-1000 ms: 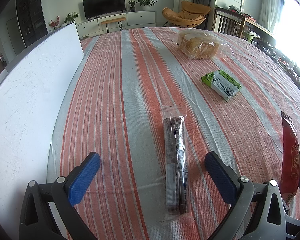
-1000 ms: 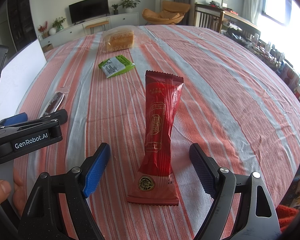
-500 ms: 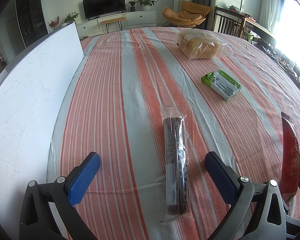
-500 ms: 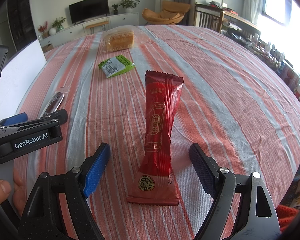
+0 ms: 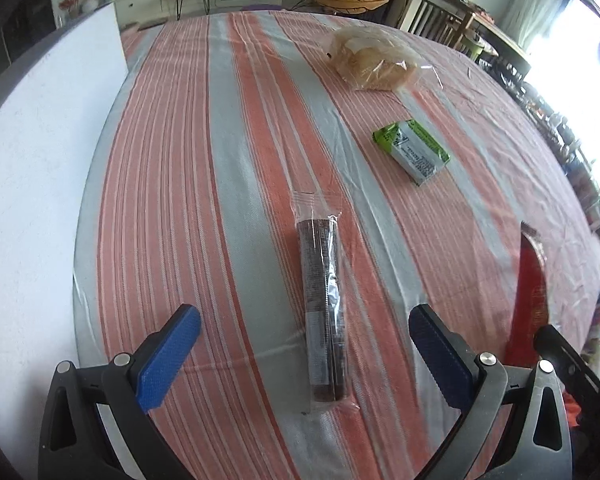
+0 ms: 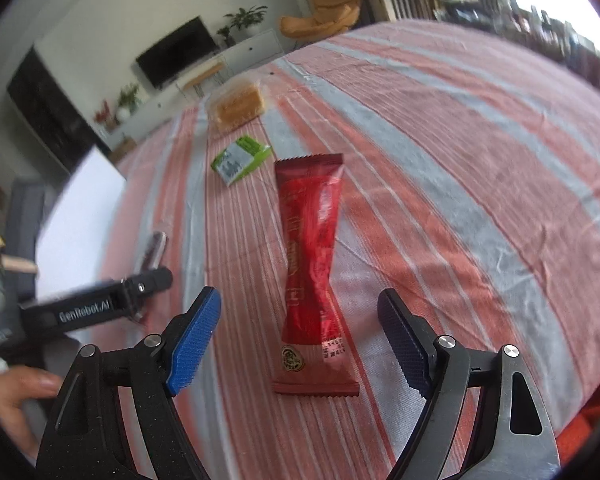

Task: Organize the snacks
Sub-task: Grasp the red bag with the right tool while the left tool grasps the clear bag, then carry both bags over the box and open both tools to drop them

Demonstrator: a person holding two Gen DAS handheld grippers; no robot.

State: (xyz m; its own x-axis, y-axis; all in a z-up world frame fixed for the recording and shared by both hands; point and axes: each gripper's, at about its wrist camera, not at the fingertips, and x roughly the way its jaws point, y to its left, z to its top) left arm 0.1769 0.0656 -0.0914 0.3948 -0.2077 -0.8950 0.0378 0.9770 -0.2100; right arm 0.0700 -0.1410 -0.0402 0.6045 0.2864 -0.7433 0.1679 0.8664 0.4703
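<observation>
A dark snack bar in a clear wrapper (image 5: 323, 308) lies on the striped tablecloth, between the open fingers of my left gripper (image 5: 304, 352). A red snack packet (image 6: 314, 264) lies lengthwise between the open fingers of my right gripper (image 6: 300, 342); it also shows in the left wrist view (image 5: 530, 292). A green and white packet (image 5: 412, 150) (image 6: 240, 159) and a bagged piece of bread (image 5: 374, 62) (image 6: 236, 106) lie farther back. Both grippers are empty and just above the cloth.
A white board (image 5: 32, 168) runs along the table's left edge. The left gripper's body (image 6: 84, 312) and a hand (image 6: 16, 396) show at the left of the right wrist view. A TV cabinet and an orange chair stand beyond the table.
The right wrist view has tilted and shifted, with motion blur. The left wrist view has tipped down slightly. Both grippers stay open and the snacks have not moved.
</observation>
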